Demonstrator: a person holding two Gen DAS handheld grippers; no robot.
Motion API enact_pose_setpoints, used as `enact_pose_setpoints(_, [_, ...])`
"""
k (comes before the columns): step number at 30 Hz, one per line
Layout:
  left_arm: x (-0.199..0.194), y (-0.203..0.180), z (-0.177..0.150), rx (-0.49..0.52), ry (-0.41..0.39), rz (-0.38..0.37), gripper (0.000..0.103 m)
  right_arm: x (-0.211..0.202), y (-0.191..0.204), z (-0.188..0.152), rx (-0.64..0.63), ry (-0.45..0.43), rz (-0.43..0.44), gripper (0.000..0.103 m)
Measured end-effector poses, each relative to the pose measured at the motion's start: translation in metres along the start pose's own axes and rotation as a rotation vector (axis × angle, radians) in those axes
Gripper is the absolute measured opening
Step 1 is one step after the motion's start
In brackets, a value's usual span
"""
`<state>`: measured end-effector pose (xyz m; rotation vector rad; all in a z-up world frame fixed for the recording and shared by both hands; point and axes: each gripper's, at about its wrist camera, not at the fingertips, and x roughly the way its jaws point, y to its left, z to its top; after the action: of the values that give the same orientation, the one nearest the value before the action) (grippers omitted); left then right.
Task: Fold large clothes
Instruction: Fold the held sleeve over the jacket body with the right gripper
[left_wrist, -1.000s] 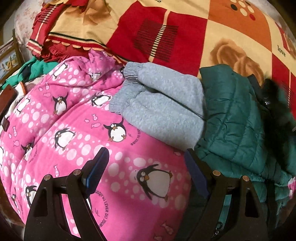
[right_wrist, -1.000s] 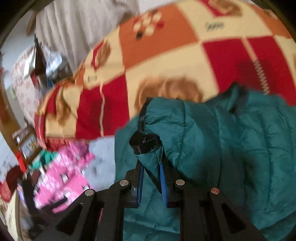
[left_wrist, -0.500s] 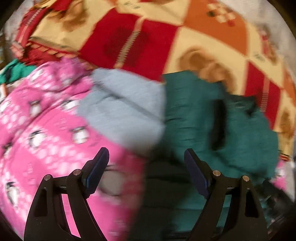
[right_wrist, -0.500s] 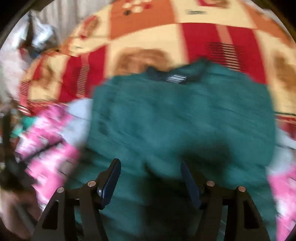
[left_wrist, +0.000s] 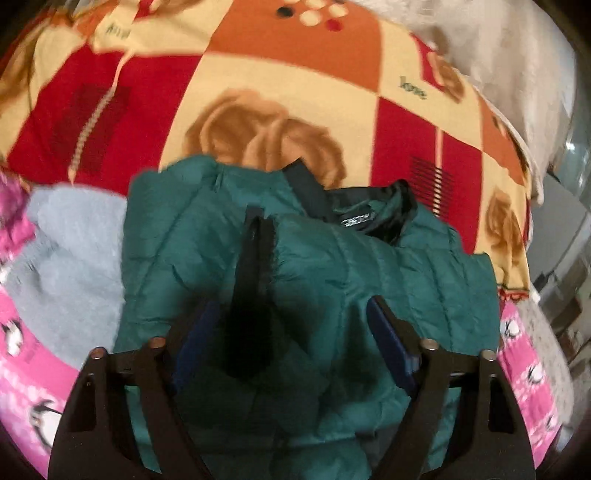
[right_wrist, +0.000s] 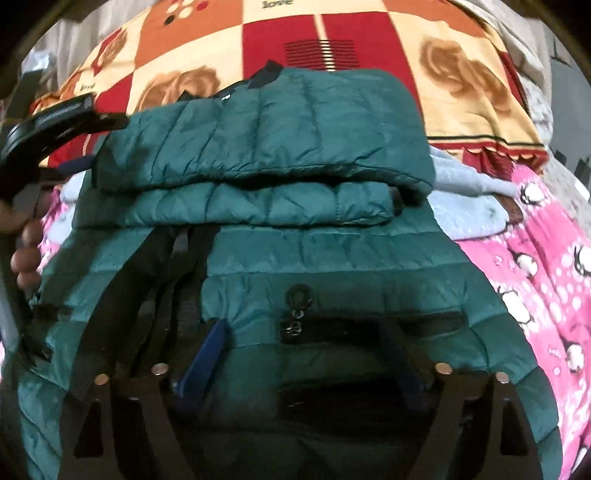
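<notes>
A green quilted jacket (left_wrist: 332, 266) lies on the bed, its black collar (left_wrist: 365, 218) at the far end and a black zip strip (left_wrist: 251, 280) running down its front. My left gripper (left_wrist: 293, 332) hovers low over it. Its jaws are closing around a bulge of jacket, and the pads do not press on it. In the right wrist view the jacket (right_wrist: 295, 258) has both sleeves (right_wrist: 266, 129) folded across its top. My right gripper (right_wrist: 303, 354) sits over the zip pocket (right_wrist: 369, 326); its jaws are opening and hold nothing.
A pink penguin blanket (right_wrist: 535, 280) and a grey fleece garment (left_wrist: 70, 258) lie beside the jacket. Under everything is a red, orange and cream patchwork blanket (left_wrist: 295, 74). A hand (right_wrist: 26, 254) grips the left tool at the left edge of the right wrist view.
The left gripper swung from the pink blanket over to the green jacket and its jaws narrowed. The right gripper let go of the black-cuffed sleeve, opened wide and dropped toward the jacket's body.
</notes>
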<state>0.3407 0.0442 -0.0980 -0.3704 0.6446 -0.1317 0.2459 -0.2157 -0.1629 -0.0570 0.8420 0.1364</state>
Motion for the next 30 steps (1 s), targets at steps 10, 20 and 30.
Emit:
enact_pose_setpoints(10, [-0.058,-0.018,0.012,0.066,-0.108,-0.059,0.004,0.000,-0.002,-0.003,0.009,0.001,0.034,0.091])
enact_pose_setpoints(20, [-0.039,0.047,-0.011,-0.008,0.054,0.123,0.005,0.001,-0.003,-0.002,0.014,0.003,0.035,0.092])
enact_pose_setpoints(30, [-0.098,0.035,0.012,-0.124,-0.238,0.222,0.050,-0.046,-0.052,0.046,0.175,-0.232,0.055,0.085])
